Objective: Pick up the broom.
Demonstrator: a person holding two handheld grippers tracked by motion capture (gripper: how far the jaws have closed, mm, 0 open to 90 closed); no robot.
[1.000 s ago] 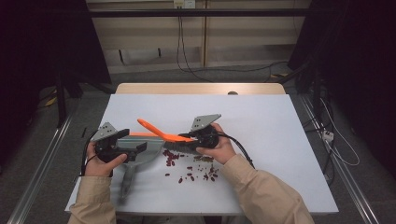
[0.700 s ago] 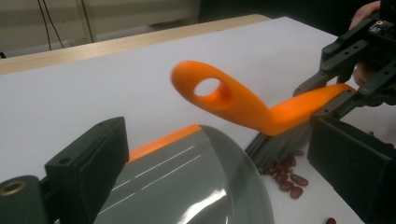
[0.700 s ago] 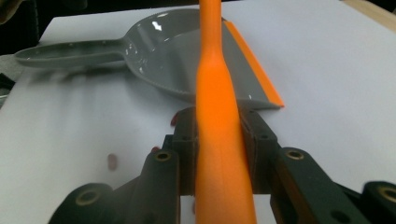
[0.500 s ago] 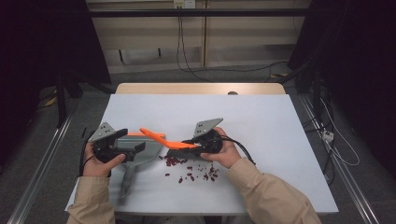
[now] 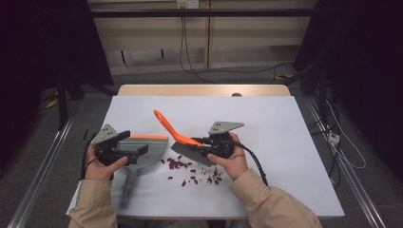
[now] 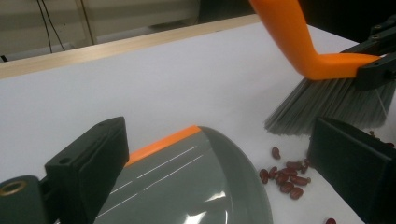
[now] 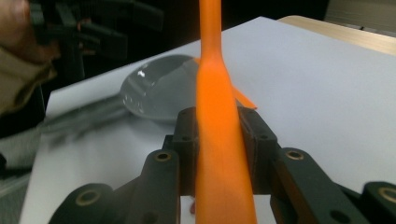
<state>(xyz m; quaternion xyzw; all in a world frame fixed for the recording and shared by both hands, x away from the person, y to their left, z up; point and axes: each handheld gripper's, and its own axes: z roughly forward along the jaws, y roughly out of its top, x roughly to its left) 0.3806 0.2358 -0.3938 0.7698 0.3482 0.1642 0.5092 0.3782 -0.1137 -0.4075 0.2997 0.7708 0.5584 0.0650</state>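
A brush with an orange handle [image 5: 166, 124] and grey bristles [image 5: 190, 154] stands just right of a grey dustpan [image 5: 145, 154] with an orange lip. My right gripper [image 5: 199, 141] is shut on the brush's orange back [image 7: 217, 140]. The bristles [image 6: 327, 102] touch the white table by a scatter of red beans [image 5: 190, 172]. My left gripper [image 5: 138, 151] is open, its jaws wide apart over the dustpan's hood [image 6: 187, 182]. Beans [image 6: 285, 177] lie between the pan's lip and the bristles. The dustpan [image 7: 159, 93] lies beyond the handle in the right gripper view.
The white table top [image 5: 285, 142] is bare to the right and at the back, with a wooden edge [image 5: 204, 90] behind it. The dustpan's handle [image 5: 128, 183] points toward the front edge. Cables [image 5: 190, 57] lie on the floor beyond.
The brush dipped toward the dustpan, then drew back to the right with its handle tip raised. The left gripper and the dustpan have hardly moved.
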